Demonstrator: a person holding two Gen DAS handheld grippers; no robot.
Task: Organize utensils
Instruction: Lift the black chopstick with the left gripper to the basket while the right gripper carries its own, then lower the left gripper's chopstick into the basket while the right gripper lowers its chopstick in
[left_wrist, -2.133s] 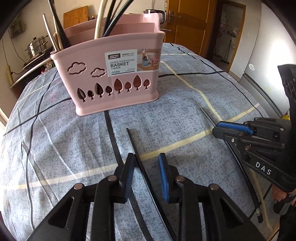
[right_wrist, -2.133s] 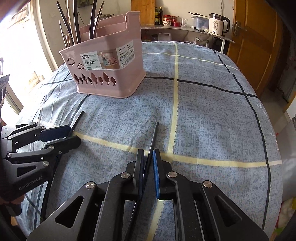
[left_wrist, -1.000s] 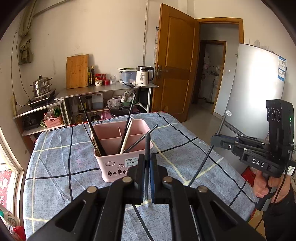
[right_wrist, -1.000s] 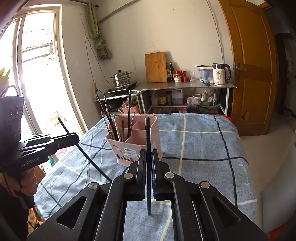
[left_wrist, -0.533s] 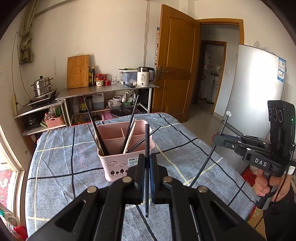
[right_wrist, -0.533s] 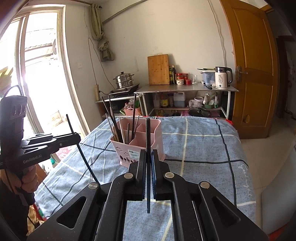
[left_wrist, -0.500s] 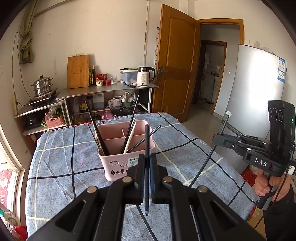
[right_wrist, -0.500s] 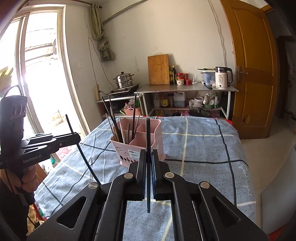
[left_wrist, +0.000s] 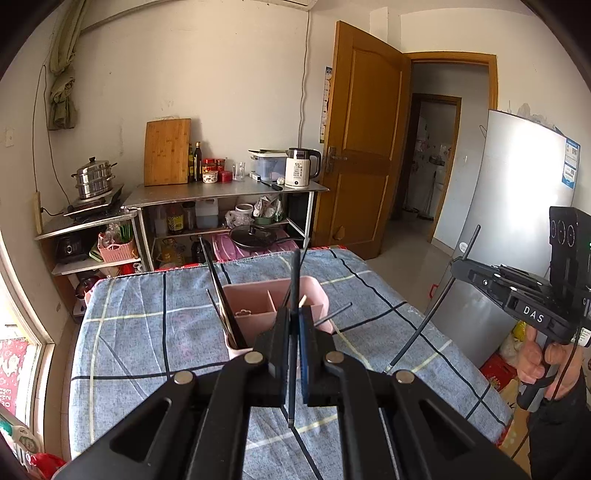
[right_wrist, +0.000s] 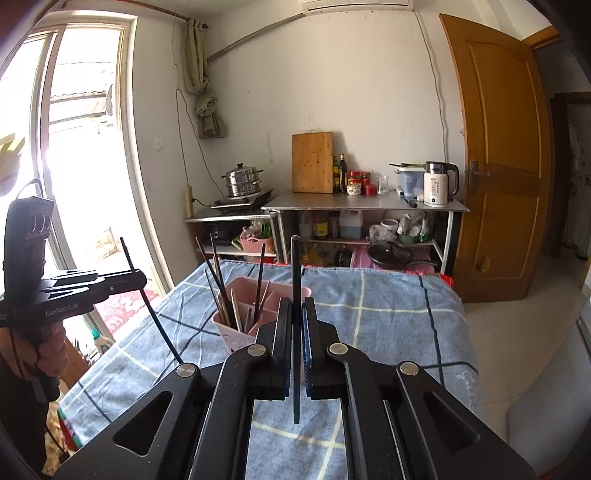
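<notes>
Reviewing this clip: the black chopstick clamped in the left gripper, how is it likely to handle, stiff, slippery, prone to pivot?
The black chopstick looks stiff: it stays straight, held mid-length by the left gripper. Thin and smooth-looking, it may pivot between the fingers. Probably light.

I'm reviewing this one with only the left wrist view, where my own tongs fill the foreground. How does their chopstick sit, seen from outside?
Observer: In the right wrist view, the left tongs pinch the left chopstick above its middle. It slants, with its lower end toward the table.
Operator: Is it near the basket?
Observer: Its lower tip shows left of the pink basket, with tablecloth between them.
Operator: And the other tongs' grip?
Observer: The right tongs are closed on the right chopstick. It stands upright in that view, with its ends sticking out above and below the pads.
</notes>
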